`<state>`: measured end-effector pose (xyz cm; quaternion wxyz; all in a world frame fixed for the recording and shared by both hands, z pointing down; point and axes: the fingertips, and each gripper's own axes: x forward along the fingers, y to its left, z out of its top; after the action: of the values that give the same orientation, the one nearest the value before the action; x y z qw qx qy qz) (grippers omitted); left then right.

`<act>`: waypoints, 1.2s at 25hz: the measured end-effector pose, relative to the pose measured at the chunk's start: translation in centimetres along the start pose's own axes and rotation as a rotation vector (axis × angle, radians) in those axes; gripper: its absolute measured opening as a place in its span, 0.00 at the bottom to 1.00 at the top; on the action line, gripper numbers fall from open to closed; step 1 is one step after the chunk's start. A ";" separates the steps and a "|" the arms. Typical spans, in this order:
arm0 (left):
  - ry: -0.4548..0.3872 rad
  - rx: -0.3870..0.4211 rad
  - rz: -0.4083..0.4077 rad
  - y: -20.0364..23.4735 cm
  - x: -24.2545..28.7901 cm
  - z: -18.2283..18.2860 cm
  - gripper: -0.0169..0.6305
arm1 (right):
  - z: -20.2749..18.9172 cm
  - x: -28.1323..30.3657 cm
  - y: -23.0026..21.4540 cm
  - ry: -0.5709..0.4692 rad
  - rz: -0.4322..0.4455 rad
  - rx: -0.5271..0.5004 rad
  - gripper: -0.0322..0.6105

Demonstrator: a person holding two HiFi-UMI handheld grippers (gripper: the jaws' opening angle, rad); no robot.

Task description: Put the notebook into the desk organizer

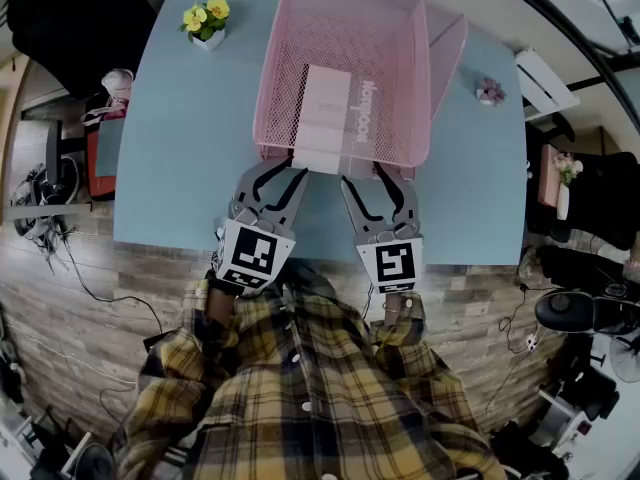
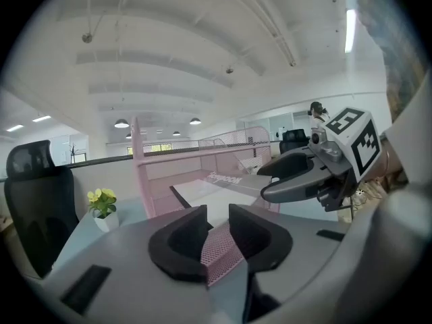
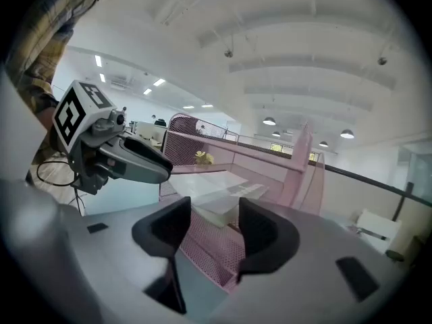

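A pink mesh desk organizer lies on the light-blue table. The pale notebook lies flat inside it, its near end at the organizer's front lip. My left gripper sits at that lip by the notebook's left corner. Its pads stand close together, and in the left gripper view pink mesh shows face-on through the narrow gap, unpinched. My right gripper sits at the lip on the notebook's right with a wider gap; mesh and the notebook show through it.
A small pot of yellow flowers stands at the table's far left corner and a small purple ornament at the right. A black chair stands to the left. The table's near edge is just behind the grippers.
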<state>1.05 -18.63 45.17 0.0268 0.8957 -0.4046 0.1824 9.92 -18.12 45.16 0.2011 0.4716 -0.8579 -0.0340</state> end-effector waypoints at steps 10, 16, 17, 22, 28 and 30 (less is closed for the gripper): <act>0.017 0.023 0.041 0.8 0.7 0.0 0.12 | -0.1 1.6 -0.2 0.034 -0.030 -0.008 0.41; 0.014 0.015 0.043 1.2 0.9 0.1 0.12 | -0.4 2.0 -0.3 0.050 -0.033 0.000 0.39; 0.013 0.014 0.044 1.2 1.0 0.2 0.12 | -0.6 2.0 -0.3 0.054 -0.032 0.001 0.39; 0.009 0.002 0.047 1.4 0.8 0.1 0.12 | -0.6 2.0 -0.3 0.054 -0.031 0.009 0.39; -0.004 -0.003 0.040 1.7 0.1 0.5 0.12 | -0.2 1.4 -0.6 0.052 -0.038 0.044 0.39; -0.017 -0.017 0.024 1.4 -0.3 0.8 0.12 | 0.0 0.9 -0.5 0.049 -0.036 0.059 0.39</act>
<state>0.05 -19.54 44.16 0.0287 0.8920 -0.4171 0.1718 9.90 -19.15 45.29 0.2076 0.4933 -0.8447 -0.0009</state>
